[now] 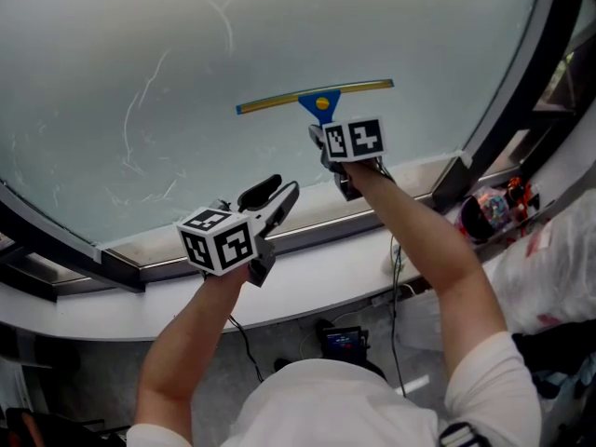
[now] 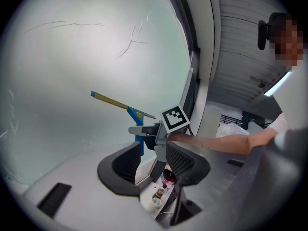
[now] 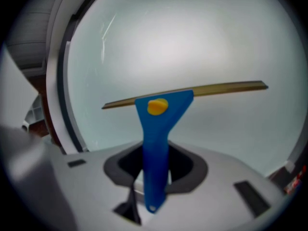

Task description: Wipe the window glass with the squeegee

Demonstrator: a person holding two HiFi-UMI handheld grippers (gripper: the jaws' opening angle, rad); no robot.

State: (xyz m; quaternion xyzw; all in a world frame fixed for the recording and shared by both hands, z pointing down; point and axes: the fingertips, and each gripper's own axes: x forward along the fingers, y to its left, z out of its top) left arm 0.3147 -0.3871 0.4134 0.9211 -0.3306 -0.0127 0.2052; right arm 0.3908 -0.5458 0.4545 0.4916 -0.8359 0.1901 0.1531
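While right gripper (image 1: 319,136), arm outstretched, pinches squeegee (image 1: 317,96) at window glass (image 1: 140,63), left gripper (image 1: 277,196) hovers lower; jaws spread.

Up against the window glass (image 1: 168,73), the squeegee (image 1: 317,96): blade crosswise on the pane, handle pointing down into the right gripper (image 1: 326,138), gripped between its jaws. Lower and to the left, the left gripper (image 1: 279,198), short of the glass, over the sill (image 1: 307,264), nothing between its spread jaws. Along the foot of the glass, the sill, nearer than the pane. At the right edge of the glass, the frame (image 1: 521,73). Right of the frame, a bag (image 1: 559,277), and just beside it, at the frame's foot, a small object (image 1: 494,208). Under the sill, cables (image 1: 396,268) hanging down, and lower, a small device (image 1: 343,343).
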